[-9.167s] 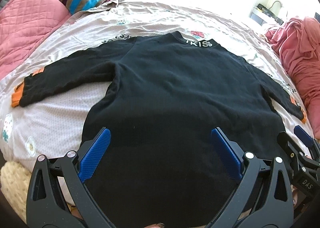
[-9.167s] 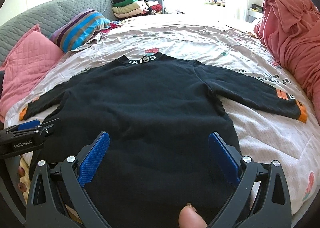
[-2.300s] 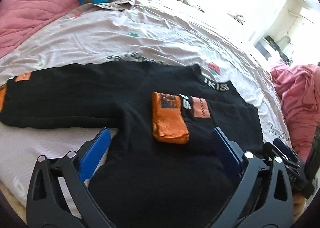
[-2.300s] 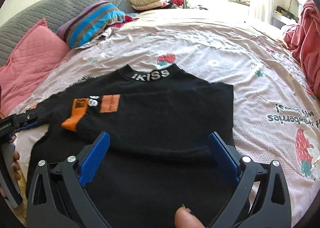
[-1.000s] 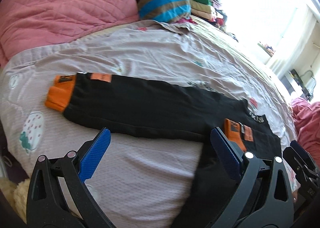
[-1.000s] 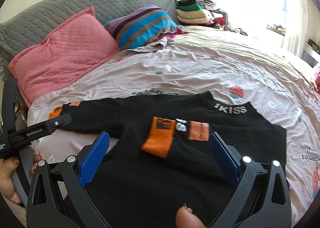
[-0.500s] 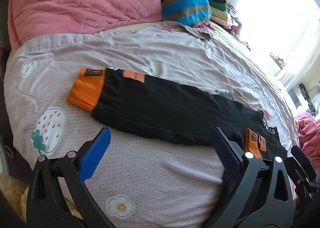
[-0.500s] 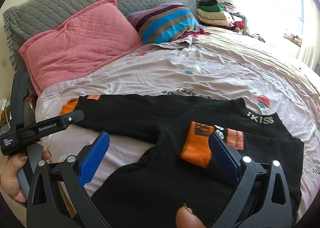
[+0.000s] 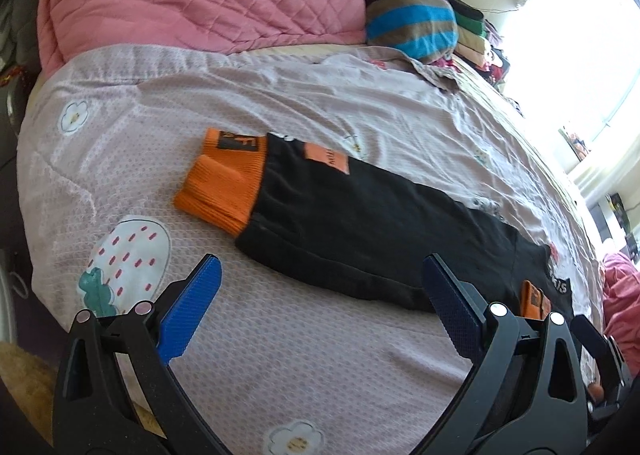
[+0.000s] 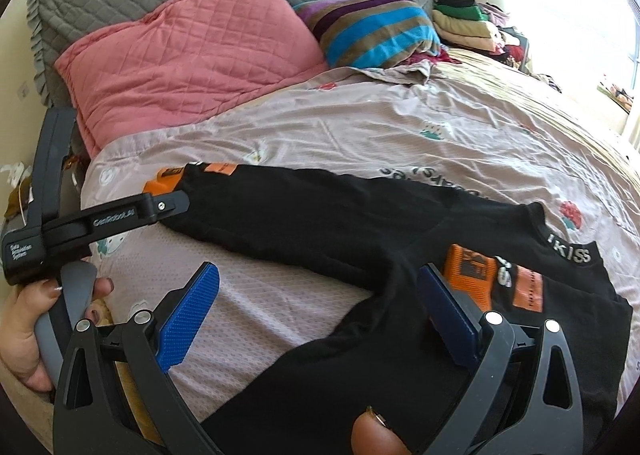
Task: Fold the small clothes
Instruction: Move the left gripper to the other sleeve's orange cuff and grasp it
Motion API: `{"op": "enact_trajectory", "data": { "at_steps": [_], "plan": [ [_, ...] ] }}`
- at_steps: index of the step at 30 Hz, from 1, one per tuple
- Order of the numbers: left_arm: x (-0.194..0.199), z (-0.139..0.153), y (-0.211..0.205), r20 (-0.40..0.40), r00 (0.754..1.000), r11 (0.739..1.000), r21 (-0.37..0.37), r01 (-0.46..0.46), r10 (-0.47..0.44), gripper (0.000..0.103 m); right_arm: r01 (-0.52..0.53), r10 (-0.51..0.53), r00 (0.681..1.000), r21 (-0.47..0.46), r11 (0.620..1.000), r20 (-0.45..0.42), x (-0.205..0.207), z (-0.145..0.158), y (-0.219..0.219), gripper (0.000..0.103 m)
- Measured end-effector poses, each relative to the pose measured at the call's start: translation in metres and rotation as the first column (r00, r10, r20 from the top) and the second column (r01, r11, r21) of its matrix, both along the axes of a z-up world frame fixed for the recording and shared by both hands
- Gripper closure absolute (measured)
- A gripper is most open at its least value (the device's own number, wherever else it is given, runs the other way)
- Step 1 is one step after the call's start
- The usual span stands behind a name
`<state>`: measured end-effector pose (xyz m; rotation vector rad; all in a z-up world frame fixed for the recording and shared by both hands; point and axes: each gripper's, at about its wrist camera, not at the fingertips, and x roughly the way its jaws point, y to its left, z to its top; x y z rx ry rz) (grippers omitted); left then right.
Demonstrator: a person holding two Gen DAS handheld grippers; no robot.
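On the bedspread [image 9: 320, 367], a black sweater [image 10: 320, 223], seemingly half-folded.

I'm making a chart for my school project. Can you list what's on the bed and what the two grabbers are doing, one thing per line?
garment: black sweatshirt, lying flat on the bed sheet
folded sleeve: orange cuff lies on the chest
other sleeve: stretched out sideways, its orange cuff end flat on the sheet
left gripper: open, above the sheet near the stretched sleeve, holding nothing
right gripper: open, over the sweatshirt body, holding nothing
pillows: pink pillow, striped pillow
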<state>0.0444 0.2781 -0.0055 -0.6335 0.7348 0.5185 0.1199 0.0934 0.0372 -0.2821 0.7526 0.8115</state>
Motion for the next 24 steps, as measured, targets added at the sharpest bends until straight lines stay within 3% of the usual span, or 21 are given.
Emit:
{"op": "enact_trajectory", "data": {
  "at_steps": [6, 11, 12, 16, 17, 19, 20, 24],
  "plan": [
    [0.002, -0.022, 0.021, -0.009, 0.998, 0.997, -0.052, -0.065, 0.065, 0.009, -0.002, 0.002, 1.0, -0.001, 1.0, -0.027, 0.002, -0.01, 0.004, 0.004],
    [-0.002, -0.029, 0.037, 0.067, 0.989, 0.99, -0.069, -0.127, 0.131, 0.014, 0.027, -0.027, 0.999, 0.001, 1.0, -0.04, 0.009, -0.014, -0.004, 0.004],
    [0.0, -0.028, 0.039, 0.073, 0.988, 0.989, -0.061, -0.136, 0.14, 0.018, 0.036, -0.036, 0.998, 0.003, 0.999, -0.046, 0.011, -0.015, -0.007, 0.004],
    [0.008, -0.028, 0.05, 0.104, 0.984, 0.986, -0.092, -0.138, 0.147, 0.055, 0.074, -0.073, 0.995, 0.016, 0.997, -0.068, 0.02, -0.018, -0.018, 0.004],
    [0.011, -0.029, 0.054, 0.108, 0.983, 0.986, -0.101, -0.136, 0.147, 0.058, 0.084, -0.082, 0.994, 0.02, 0.996, -0.075, 0.022, -0.018, -0.022, 0.004],
    [0.016, -0.03, 0.058, 0.119, 0.983, 0.985, -0.114, -0.128, 0.142, 0.087, 0.098, -0.095, 0.992, 0.027, 0.995, -0.085, 0.024, -0.019, -0.028, 0.004],
    [0.017, -0.03, 0.059, 0.128, 0.982, 0.985, -0.117, -0.126, 0.141, 0.093, 0.101, -0.098, 0.991, 0.03, 0.994, -0.087, 0.024, -0.018, -0.031, 0.005],
    [0.008, -0.016, 0.051, 0.207, 0.971, 0.988, -0.123, -0.092, 0.117, 0.095, 0.126, -0.121, 0.988, 0.045, 0.991, -0.093, 0.025, -0.017, -0.044, 0.005]
  ]
}}
